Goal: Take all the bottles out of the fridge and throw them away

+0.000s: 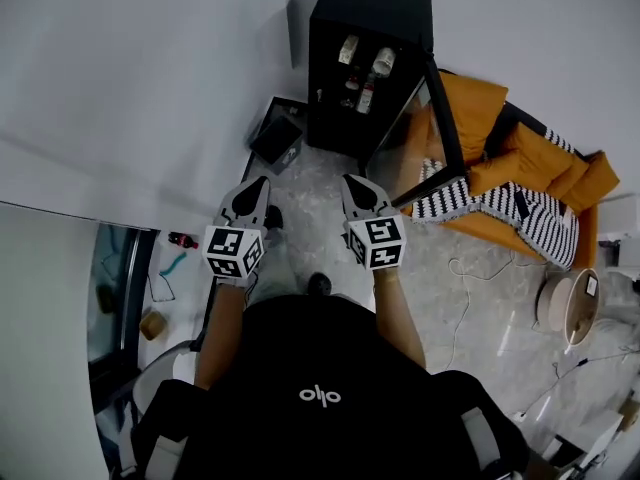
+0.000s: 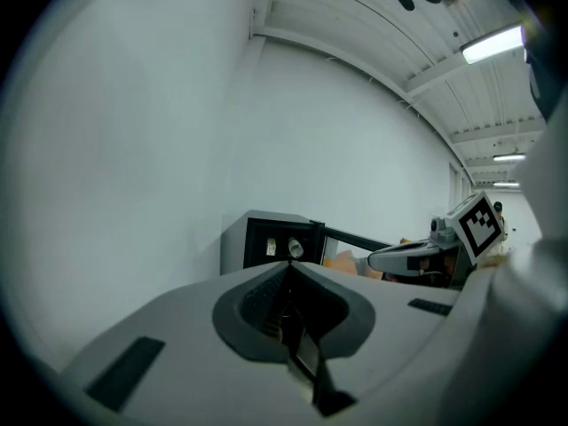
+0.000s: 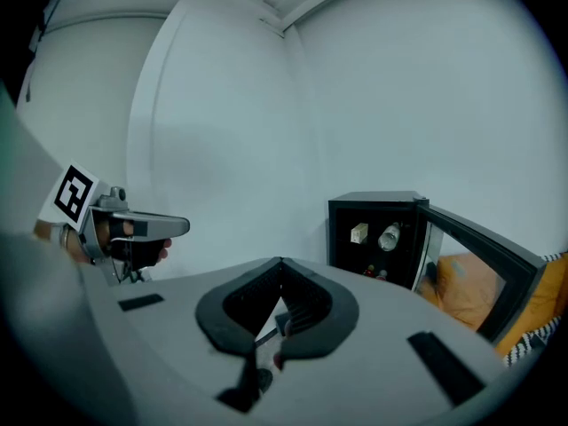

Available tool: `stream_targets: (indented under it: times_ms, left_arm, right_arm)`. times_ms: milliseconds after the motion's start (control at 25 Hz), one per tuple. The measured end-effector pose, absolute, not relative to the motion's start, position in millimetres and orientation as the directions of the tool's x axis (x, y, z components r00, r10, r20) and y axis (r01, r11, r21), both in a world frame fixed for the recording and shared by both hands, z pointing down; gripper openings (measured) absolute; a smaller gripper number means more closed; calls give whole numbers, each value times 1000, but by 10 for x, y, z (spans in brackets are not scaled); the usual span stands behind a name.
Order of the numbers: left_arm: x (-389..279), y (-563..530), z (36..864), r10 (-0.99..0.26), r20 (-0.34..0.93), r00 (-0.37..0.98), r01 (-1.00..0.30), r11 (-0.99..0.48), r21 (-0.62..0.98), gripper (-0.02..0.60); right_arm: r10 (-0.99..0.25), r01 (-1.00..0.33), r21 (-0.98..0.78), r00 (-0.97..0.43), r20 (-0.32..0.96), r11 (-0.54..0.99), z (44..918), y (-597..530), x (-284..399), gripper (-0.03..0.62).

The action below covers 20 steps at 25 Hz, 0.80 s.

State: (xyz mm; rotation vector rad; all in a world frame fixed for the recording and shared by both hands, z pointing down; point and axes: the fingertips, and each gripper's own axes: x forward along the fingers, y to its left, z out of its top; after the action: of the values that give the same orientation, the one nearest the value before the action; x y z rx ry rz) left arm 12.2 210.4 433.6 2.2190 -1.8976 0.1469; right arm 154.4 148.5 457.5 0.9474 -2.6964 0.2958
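A black mini fridge [image 1: 365, 28] stands against the wall with its glass door [image 1: 443, 118] swung open to the right. On its upper shelf lie a clear bottle [image 1: 383, 61] and a pale carton-like item [image 1: 348, 48]. Small red-capped bottles [image 1: 365, 93] stand lower down. My left gripper [image 1: 262, 181] and right gripper [image 1: 349, 179] are side by side a good way in front of the fridge, both shut and empty. The fridge [image 2: 275, 240] and clear bottle [image 2: 294, 249] show far off past the left gripper [image 2: 288, 269]. The clear bottle [image 3: 389, 236] is equally far from the right gripper [image 3: 280, 263].
A black bin [image 1: 279, 133] sits on the floor left of the fridge. An orange sofa [image 1: 520, 158] with a striped blanket [image 1: 510, 208] is to the right, behind the open door. A small red bottle [image 1: 183, 240] lies at the left. Cables trail on the floor [image 1: 462, 298].
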Motion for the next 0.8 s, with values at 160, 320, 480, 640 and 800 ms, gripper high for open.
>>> stream_targets:
  times_ms: [160, 320, 480, 640, 800]
  left_arm:
    - [-61, 1606, 4324, -952, 208, 224, -973, -205, 108, 0]
    - [-279, 1026, 4264, -937, 199, 289, -956, -270, 116, 0]
    - [-436, 533, 4206, -910, 197, 365, -930, -348, 117, 0]
    - [-624, 120, 4211, -882, 205, 425, -904, -407, 129, 0]
    - [-786, -233, 4181, -860, 203, 469, -883, -448, 142, 0]
  right_arm:
    - [-621, -676, -90, -715, 320, 732, 4577, 1105, 1378, 3]
    - [-659, -712, -74, -681, 319, 699, 4479, 663, 1143, 3]
    - [-708, -760, -71, -631, 317, 646, 4404, 270, 961, 3]
    - [-738, -796, -66, -585, 336, 601, 4408, -39, 763, 3]
    - [-764, -826, -59, -544, 347, 561, 4374, -296, 622, 3]
